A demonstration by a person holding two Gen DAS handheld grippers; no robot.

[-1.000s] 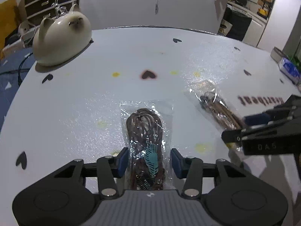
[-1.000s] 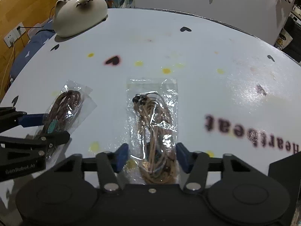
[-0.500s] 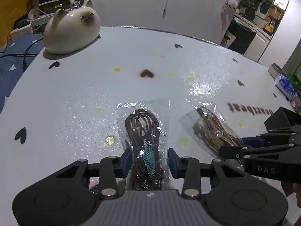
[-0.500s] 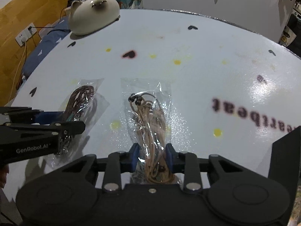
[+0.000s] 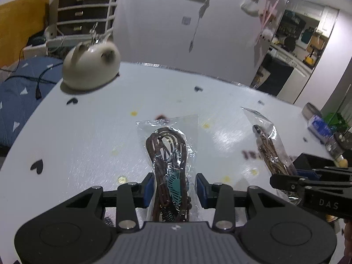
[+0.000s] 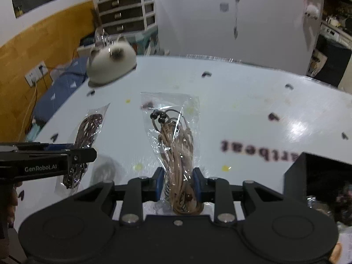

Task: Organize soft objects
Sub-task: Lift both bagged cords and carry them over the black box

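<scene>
My left gripper (image 5: 175,189) is shut on the near end of a clear bag of dark brown cord (image 5: 169,145) with a teal feather charm. The bag hangs above the white table (image 5: 88,132). My right gripper (image 6: 178,182) is shut on a clear bag of tan cord (image 6: 173,136) with dark beads at its far end, also off the table. In the left wrist view the tan bag (image 5: 268,145) and the right gripper (image 5: 286,180) show at the right. In the right wrist view the dark bag (image 6: 91,121) and the left gripper (image 6: 88,151) show at the left.
A white cat-shaped ceramic (image 5: 91,66) stands at the table's far left edge. A black box (image 6: 319,171) sits at the near right. The tabletop carries printed hearts, dots and lettering. A drawer unit (image 5: 85,11) and blue bedding (image 5: 19,92) lie beyond the left edge.
Both bags lay flat on the table a second ago; both jaws closed on them and rose, so the bags now hang lifted. The views tilted up toward the room.
</scene>
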